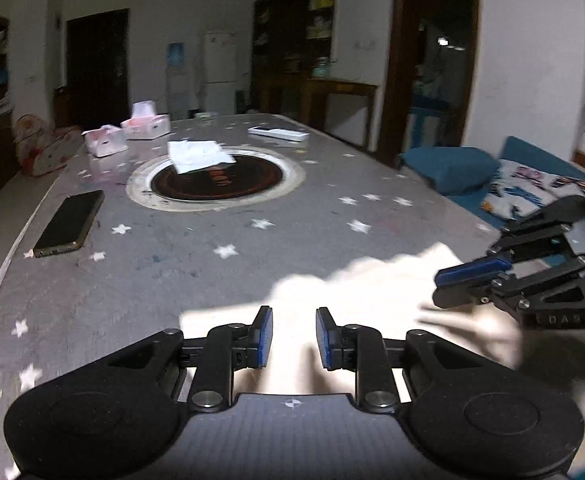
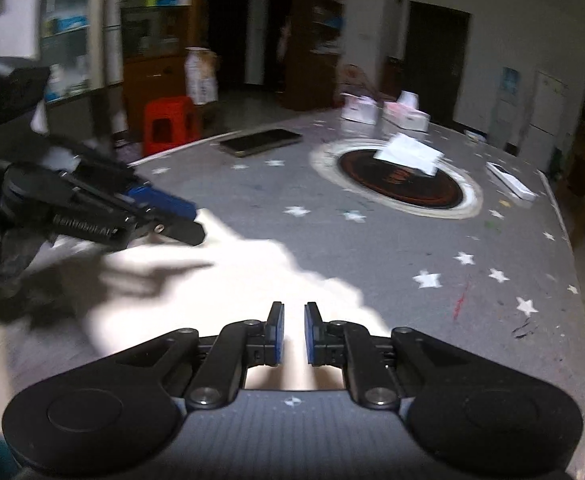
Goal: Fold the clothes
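On the near edge of the grey star-printed counter [image 1: 220,240] lies a pale, cream-coloured garment [image 1: 372,280], brightly lit and blurred, spread under both tools. Left tongs [image 1: 294,338] hang over its near part with their blue pads parted by a small gap; cloth shows through the gap, but the pads do not press on it, so they are released. Right tongs [image 2: 291,334] sit over the same cloth [image 2: 252,264] with pads almost together, a narrow slit between them and nothing pinched in it that I can see. Each tool shows in the other's view, slanting over the garment and casting a shadow on it. Farther back on the counter rest a dark phone [image 1: 70,224], a round black inset plate [image 1: 216,180] with a white paper [image 1: 198,154] on its far rim, two tissue boxes [image 1: 126,134] and a white remote [image 1: 278,133]
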The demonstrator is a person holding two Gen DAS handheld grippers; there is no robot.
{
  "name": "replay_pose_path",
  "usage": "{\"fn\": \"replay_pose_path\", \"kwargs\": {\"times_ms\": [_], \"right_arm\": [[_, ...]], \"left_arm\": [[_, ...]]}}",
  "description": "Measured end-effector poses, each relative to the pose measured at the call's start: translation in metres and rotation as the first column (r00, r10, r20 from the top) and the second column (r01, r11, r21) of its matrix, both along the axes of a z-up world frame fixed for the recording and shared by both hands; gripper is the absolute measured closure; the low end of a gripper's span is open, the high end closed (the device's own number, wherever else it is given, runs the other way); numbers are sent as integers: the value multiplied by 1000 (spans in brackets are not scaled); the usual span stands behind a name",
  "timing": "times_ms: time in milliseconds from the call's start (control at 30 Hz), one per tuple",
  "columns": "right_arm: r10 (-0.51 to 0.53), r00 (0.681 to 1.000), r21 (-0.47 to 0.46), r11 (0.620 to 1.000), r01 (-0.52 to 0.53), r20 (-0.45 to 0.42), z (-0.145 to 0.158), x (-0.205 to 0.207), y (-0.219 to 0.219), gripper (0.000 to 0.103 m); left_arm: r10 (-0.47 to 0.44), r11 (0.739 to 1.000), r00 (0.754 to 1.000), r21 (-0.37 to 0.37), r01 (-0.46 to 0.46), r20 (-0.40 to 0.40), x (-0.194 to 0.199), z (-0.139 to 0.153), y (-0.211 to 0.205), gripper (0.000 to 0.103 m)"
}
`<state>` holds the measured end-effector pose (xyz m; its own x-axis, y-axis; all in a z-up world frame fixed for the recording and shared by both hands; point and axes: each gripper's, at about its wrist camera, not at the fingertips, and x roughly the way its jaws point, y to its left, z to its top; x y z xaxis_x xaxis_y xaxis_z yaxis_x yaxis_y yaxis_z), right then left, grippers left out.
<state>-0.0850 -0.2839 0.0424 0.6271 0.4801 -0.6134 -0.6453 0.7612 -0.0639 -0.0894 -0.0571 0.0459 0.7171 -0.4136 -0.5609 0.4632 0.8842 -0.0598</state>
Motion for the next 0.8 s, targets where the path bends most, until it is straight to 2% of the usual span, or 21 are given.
{"fn": "replay_pose_path", "kwargs": {"times_ms": [100, 267, 367, 600, 700, 800], "right_arm": [[56, 998, 10, 998, -56, -1, 1, -25, 4, 93], [110, 994, 5, 994, -110, -10, -16, -45, 16, 93], [114, 993, -6, 993, -114, -17, -30, -49, 20, 93], [76, 997, 35, 997, -76, -9, -15, -57, 5, 93], [18, 1000, 50, 999, -17, -25, -15, -63, -11, 93], [-25, 998, 51, 998, 28, -61, -22, -63, -23, 93]], "left_arm": [[-44, 999, 999, -15, 44, 3, -30, -2, 4, 83], [-64, 998, 998, 18, 64, -8, -51, -19, -2, 87], [-65, 997, 997, 42, 64, 36, -58, -31, -4, 87], [-32, 999, 999, 5, 31, 44, -61, -17, 8, 86], [11, 1000, 1000, -10, -11, -2, -55, -24, 16, 86], [20, 999, 1000, -25, -20, -13, -53, -26, 18, 86]]}}
